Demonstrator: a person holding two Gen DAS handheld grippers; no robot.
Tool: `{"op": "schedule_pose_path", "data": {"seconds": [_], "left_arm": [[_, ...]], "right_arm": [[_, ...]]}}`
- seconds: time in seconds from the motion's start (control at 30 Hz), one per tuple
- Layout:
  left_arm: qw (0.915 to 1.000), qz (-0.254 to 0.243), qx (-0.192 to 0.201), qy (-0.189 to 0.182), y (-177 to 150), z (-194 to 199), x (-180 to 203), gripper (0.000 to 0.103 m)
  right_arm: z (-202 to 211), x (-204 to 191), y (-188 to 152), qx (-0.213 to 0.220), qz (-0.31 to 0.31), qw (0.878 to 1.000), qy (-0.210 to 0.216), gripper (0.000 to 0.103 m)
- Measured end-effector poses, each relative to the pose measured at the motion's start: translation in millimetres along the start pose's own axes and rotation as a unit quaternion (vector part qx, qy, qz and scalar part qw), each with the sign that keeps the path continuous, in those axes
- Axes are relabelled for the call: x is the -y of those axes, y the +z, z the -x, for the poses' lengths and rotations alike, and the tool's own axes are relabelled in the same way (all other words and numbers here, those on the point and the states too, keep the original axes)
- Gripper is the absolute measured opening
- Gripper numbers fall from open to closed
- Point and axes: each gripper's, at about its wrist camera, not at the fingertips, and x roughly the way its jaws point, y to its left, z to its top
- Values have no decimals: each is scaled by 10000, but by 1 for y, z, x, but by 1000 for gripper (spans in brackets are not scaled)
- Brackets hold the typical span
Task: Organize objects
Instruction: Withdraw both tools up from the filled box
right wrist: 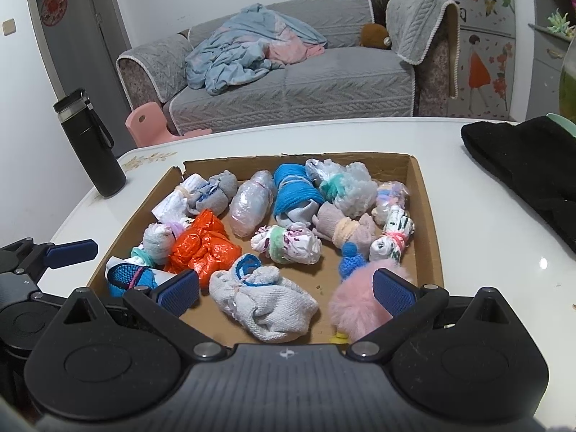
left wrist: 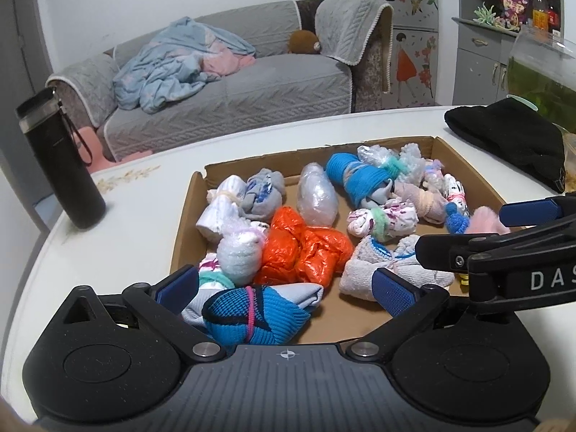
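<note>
Left wrist view only: a shelf unit (left wrist: pixel 511 0) with bottles and packets at upper right, and the right gripper (left wrist: pixel 464 248) entering from the right edge. Right wrist view only: a pink stool (right wrist: pixel 144 122) by the grey sofa (right wrist: pixel 288 82), a door with a red decal (right wrist: pixel 54 7), and the left gripper (right wrist: pixel 72 248) at the left edge.

Both views: a shallow cardboard tray (left wrist: pixel 187 212) on a white table (left wrist: pixel 136 237), filled with tied sock and plastic bundles; a black flask (left wrist: pixel 61 158) to its left, a black knit cloth (left wrist: pixel 511 136) to its right.

Pose: both grippers are held low at the tray's near edge, pointing across it towards the sofa, left beside right.

Left gripper: fingers spread wide, gripping nothing. A blue-and-grey sock bundle (left wrist: pixel 252 313) with a pink band lies between them, in the near left corner; contact with the pads cannot be judged.

Right gripper: fingers likewise apart, empty. A grey towelling sock bundle (right wrist: pixel 262 302) lies between them on the tray floor; a pink fluffy pompom (right wrist: pixel 360 306) sits against the right finger (right wrist: pixel 394 293). An orange plastic bundle (right wrist: pixel 201 248) lies just beyond the left finger.
</note>
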Motion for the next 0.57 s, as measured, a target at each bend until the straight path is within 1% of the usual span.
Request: {"op": "schedule_pose_path", "data": {"seconds": [0.3, 0.43, 0.57], "left_arm": [[9999, 125, -27, -92, 1, 0, -3, 102], [9993, 277, 0, -231, 1, 1, -7, 102], [9994, 282, 94, -165, 2, 2, -8, 102]], "right_arm": [[1, -1, 0, 82, -35, 10000, 44, 102], [3, -2, 2, 138, -46, 9999, 63, 102], [4, -3, 2, 183, -50, 9998, 67, 102]]}}
